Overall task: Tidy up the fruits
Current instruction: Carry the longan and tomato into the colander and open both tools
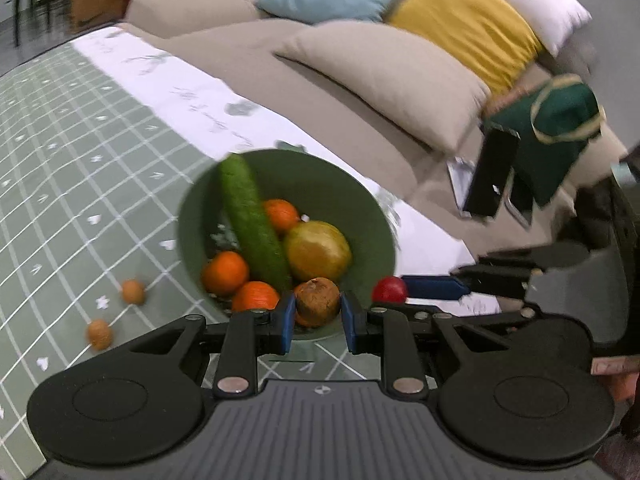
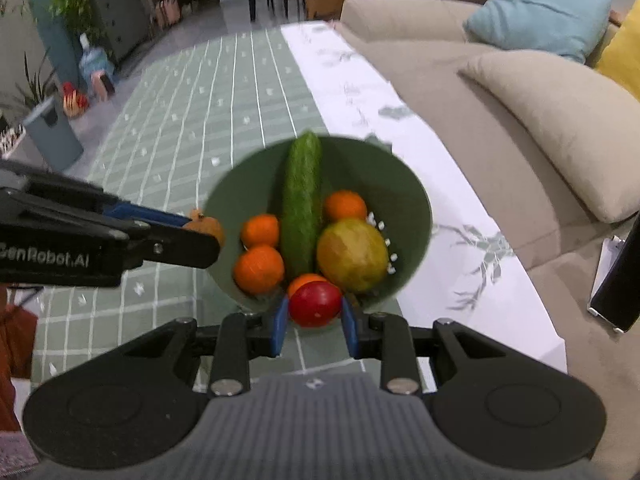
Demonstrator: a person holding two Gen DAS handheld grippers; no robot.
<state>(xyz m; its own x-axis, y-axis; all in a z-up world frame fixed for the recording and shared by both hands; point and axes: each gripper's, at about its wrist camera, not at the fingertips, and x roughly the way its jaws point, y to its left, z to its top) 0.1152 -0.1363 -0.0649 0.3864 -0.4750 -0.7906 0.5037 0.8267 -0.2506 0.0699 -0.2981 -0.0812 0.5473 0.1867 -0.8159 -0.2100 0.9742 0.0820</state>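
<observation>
Our two hand-held tongs, matt black with blue pads

We see each of the left tongs (image 1: 318, 316) and right tongs (image 2: 314, 322) built alike: two black fingers tipped with flat blue pads (image 1: 287, 322), carried on jointed black links pinned with round silver screws (image 2: 226, 387). Behind the links sit two broad round black housings, each with a shallow circle pressed into its top, flanking a grey ribbed panel (image 1: 320, 412) that bears a small round black-and-white mark. From the side, our left tongs show white lettering reading "GenRobot.AI" (image 2: 44, 258) along the black body.
</observation>
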